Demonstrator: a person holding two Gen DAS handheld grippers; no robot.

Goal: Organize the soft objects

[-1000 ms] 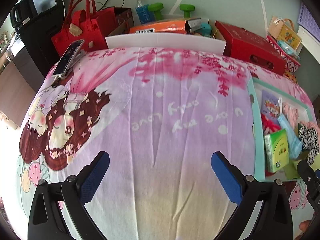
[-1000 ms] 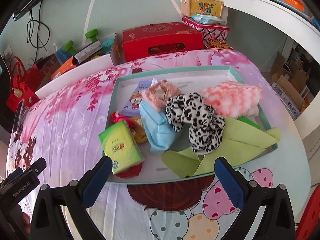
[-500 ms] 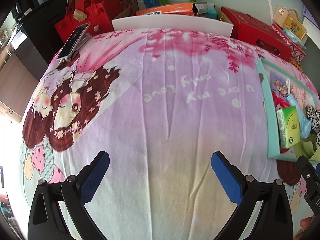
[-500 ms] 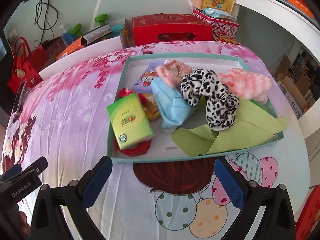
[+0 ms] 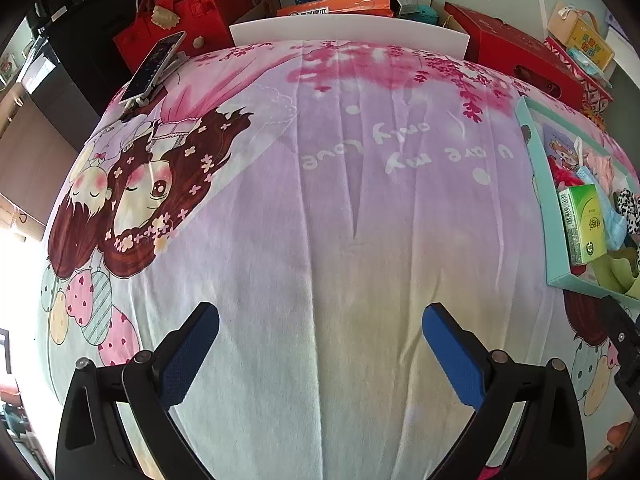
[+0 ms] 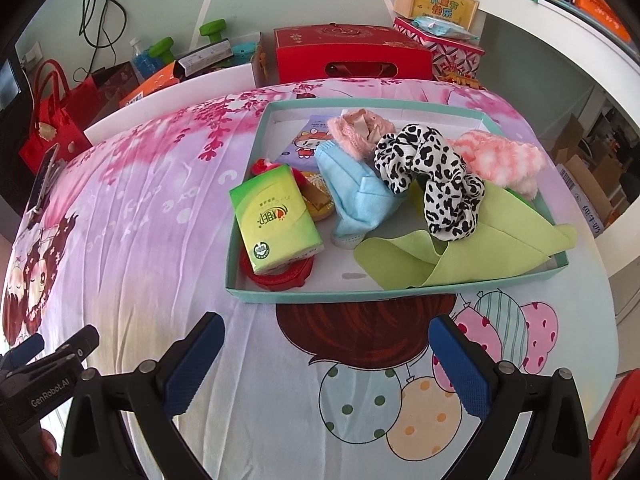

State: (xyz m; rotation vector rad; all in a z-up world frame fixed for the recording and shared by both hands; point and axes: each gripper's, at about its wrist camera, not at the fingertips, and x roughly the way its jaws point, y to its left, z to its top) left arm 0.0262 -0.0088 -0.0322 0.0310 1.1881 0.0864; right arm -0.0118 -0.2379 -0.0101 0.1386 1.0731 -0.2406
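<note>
Fuzzy leopard-print scrunchie [image 6: 430, 178] in teal cardboard tray [image 6: 400, 286]; left tool [image 5: 320, 356], right tool [image 6: 326, 364] wide apart, empty.

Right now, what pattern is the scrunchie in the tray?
Black-and-white leopard spots on the scrunchie; right wrist view shows it best.

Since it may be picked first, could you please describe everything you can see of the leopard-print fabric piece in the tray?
The leopard-print fabric piece is a soft, bunched cloth, white with black spots, gathered like a scrunchie or scarf; which one is unclear. It lies crumpled near the middle of the teal tray, draped over the green cloth. It touches the blue face mask on its left and the pink-and-white fluffy item on its right. In the left wrist view only an edge shows. Neither gripper touches it.
</note>
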